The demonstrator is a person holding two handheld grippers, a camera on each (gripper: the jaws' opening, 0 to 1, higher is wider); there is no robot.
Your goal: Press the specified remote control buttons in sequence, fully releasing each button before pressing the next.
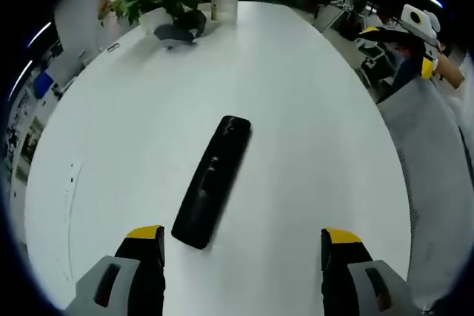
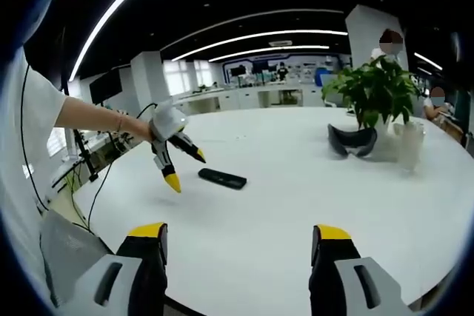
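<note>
- Nearest in the left gripper view: left gripper, grey with yellow-tipped black jaws spread wide, nothing between them, hovering above the white oval table; lower bodies of both jaws cut off by the frame edge.
- Just beyond the left jaw tip: long black remote control, flat on the table, lying diagonally, near end close beside that jaw but not touching. Buttons too dark and blurred to tell apart.
- Seen again from the right gripper view as a small dark bar on the tabletop, with the left gripper poised above and beside its end, held by a bare forearm, yellow tips parted.
- Right gripper low in its own view, jaws likewise wide apart, gripping nothing, well back from the remote; table edge partly hidden behind it.
- Right gripper also at the far right of the left gripper view, small and distorted near the rim; jaw spacing there cannot be told.
- Far end of table: green leafy potted plant, with a dark curved headset-like object in front; exact nature unclear.
- Clear container beside the plant, faint and hard to make out.
</note>
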